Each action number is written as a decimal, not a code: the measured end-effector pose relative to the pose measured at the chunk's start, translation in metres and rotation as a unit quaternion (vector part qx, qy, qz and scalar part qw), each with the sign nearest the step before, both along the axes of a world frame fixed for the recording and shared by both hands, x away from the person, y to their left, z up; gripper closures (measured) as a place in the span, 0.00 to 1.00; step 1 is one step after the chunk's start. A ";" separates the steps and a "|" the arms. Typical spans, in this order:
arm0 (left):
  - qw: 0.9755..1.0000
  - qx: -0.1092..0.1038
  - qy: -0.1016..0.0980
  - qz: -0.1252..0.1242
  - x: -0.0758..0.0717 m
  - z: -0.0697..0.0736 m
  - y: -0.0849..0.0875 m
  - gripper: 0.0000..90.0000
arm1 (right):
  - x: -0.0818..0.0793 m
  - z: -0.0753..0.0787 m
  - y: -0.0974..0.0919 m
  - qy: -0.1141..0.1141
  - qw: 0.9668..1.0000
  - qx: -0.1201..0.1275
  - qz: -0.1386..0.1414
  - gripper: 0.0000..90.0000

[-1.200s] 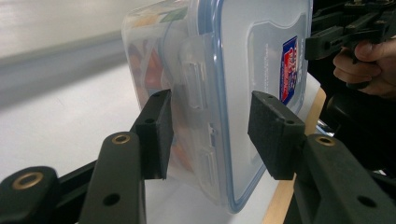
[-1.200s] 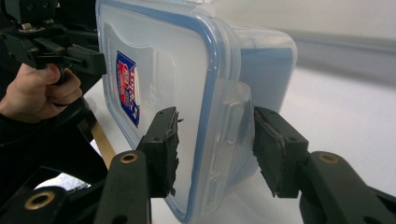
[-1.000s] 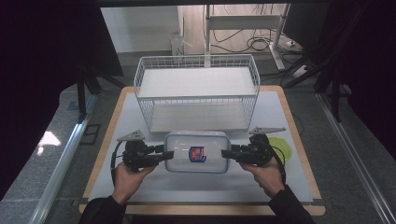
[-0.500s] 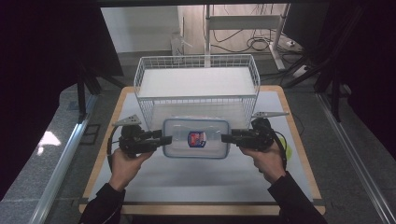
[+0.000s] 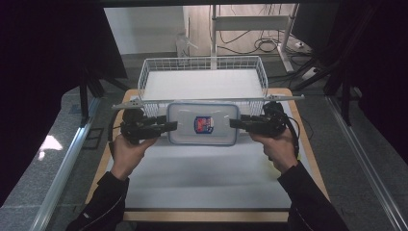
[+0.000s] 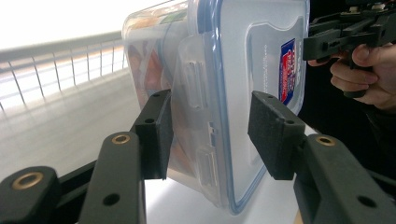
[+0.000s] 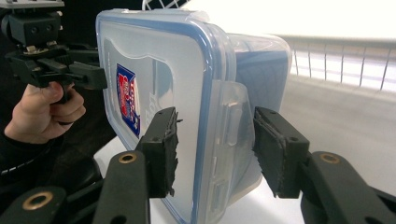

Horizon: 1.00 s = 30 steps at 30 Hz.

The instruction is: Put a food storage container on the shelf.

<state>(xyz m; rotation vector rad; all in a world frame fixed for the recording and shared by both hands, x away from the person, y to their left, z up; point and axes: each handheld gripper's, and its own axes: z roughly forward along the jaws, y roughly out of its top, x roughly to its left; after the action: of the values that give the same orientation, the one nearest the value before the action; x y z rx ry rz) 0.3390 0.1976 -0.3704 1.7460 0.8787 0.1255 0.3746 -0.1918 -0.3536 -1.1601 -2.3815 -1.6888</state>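
Clip-lid food container (image 5: 203, 123), red-blue label on top, held off the table (image 5: 202, 178) just before the wire basket (image 5: 202, 72); left gripper (image 5: 169, 126) and right gripper (image 5: 235, 123) clamped on opposite end latches.

Clear plastic container (image 5: 202, 123): translucent lid, blue seal rim, red-and-blue label at centre. Wire basket (image 5: 202, 83): white grid mesh. Table (image 5: 308, 144): white top, tan wood edge. Both grippers black, brass-coloured rivets on the jaws. Sleeves (image 5: 103, 204) black.
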 end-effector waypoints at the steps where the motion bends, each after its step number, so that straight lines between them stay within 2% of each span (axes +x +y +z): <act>1: 1.000 -0.002 0.000 0.002 0.001 0.003 0.001 0.57 | 0.002 0.003 0.001 -0.002 1.000 0.001 -0.001 0.57; 4: 1.000 -0.003 -0.005 0.004 0.007 0.013 0.004 0.57 | 0.009 0.013 0.003 -0.010 1.000 0.003 -0.001 0.57; 13: 1.000 -0.013 -0.008 0.011 0.027 0.036 0.013 0.57 | 0.030 0.036 0.012 -0.014 1.000 0.012 0.000 0.57; 18: 1.000 -0.020 -0.012 0.010 0.046 0.049 0.017 0.57 | 0.047 0.053 0.016 -0.021 1.000 0.015 -0.004 0.57; 19: 1.000 -0.020 -0.012 0.010 0.046 0.049 0.017 0.57 | 0.047 0.053 0.016 -0.021 1.000 0.015 -0.004 0.57; 24: 1.000 -0.026 -0.010 0.009 0.065 0.058 0.019 0.57 | 0.062 0.067 0.018 -0.023 0.999 0.021 -0.017 0.57; 30: 0.999 -0.031 -0.004 0.010 0.081 0.062 0.019 0.57 | 0.078 0.073 0.020 -0.017 0.999 0.022 -0.023 0.56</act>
<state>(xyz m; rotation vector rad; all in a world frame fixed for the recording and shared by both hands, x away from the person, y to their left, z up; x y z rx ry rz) 0.4200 0.2171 -0.3088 1.6783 0.8855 0.1159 0.4529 -0.1720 -0.2808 -1.1972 -2.3429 -1.7788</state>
